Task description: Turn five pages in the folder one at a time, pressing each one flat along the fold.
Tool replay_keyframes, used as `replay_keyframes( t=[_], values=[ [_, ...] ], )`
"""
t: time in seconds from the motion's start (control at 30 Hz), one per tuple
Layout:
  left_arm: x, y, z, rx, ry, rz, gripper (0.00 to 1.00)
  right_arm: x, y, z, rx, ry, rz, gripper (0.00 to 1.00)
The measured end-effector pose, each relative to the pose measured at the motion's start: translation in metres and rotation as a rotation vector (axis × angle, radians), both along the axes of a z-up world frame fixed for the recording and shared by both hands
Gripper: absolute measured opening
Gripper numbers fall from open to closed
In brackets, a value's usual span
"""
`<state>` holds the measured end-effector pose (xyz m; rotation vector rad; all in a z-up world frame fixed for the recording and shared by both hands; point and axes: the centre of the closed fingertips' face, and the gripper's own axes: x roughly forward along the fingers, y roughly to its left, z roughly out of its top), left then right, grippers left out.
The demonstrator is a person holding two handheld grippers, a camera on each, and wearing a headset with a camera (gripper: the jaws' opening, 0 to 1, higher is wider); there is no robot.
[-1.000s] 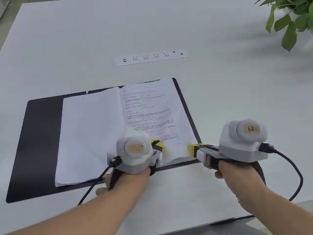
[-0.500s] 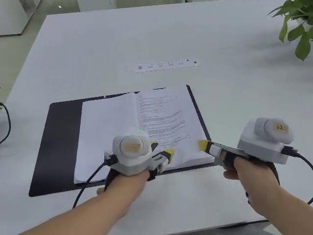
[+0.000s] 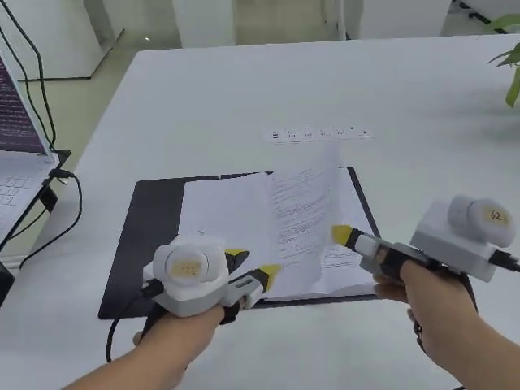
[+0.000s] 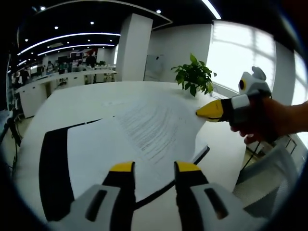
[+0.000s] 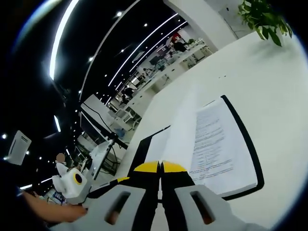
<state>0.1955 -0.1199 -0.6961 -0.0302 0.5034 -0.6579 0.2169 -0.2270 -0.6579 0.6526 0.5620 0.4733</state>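
A black folder point(image 3: 145, 244) lies open on the white table, with white pages on both sides. My right gripper point(image 3: 342, 236) is shut on the free edge of one printed page point(image 3: 302, 213) and holds it lifted, curving up from the right-hand stack. In the right gripper view the yellow tips point(image 5: 160, 167) are pinched on that sheet point(image 5: 180, 132). My left gripper point(image 3: 252, 264) hovers open at the folder's near edge with nothing between its fingers. In the left gripper view its jaws point(image 4: 155, 168) stand apart over the pages, and the right gripper point(image 4: 211, 109) holds the raised page point(image 4: 154, 122).
A white power strip point(image 3: 317, 133) lies on the table beyond the folder. A laptop point(image 3: 16, 154) and black cables point(image 3: 49, 203) sit off the table's left edge. Plant leaves point(image 3: 512, 65) reach in at far right.
The right gripper has closed on the top right-hand page and lifted its edge up and leftward. The left gripper stays at the folder's near edge. The head camera has shifted.
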Motion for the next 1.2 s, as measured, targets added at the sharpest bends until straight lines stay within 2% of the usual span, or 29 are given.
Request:
replay_keyframes(
  t=[0.23, 0.47, 0.6, 0.83, 1.0, 1.2],
  values=[
    [-0.022, 0.044, 0.010, 0.004, -0.014, 0.034, 0.32, -0.003, 0.056, 0.013, 0.013, -0.021, 0.084, 0.00],
    [-0.037, 0.082, 0.014, 0.014, -0.017, 0.076, 0.32, -0.001, 0.102, 0.007, 0.002, -0.009, 0.157, 0.00],
    [-0.046, 0.098, 0.014, 0.021, -0.012, 0.095, 0.32, -0.001, 0.124, 0.001, -0.004, 0.005, 0.186, 0.00],
    [-0.059, 0.114, 0.010, 0.024, 0.000, 0.116, 0.33, 0.001, 0.160, -0.014, -0.009, 0.033, 0.238, 0.00],
    [-0.065, 0.122, 0.009, 0.025, 0.008, 0.130, 0.33, 0.001, 0.185, -0.031, -0.035, 0.063, 0.280, 0.00],
    [-0.068, 0.133, 0.003, 0.029, 0.023, 0.150, 0.33, 0.000, 0.205, -0.050, -0.070, 0.092, 0.315, 0.00]
  ],
)
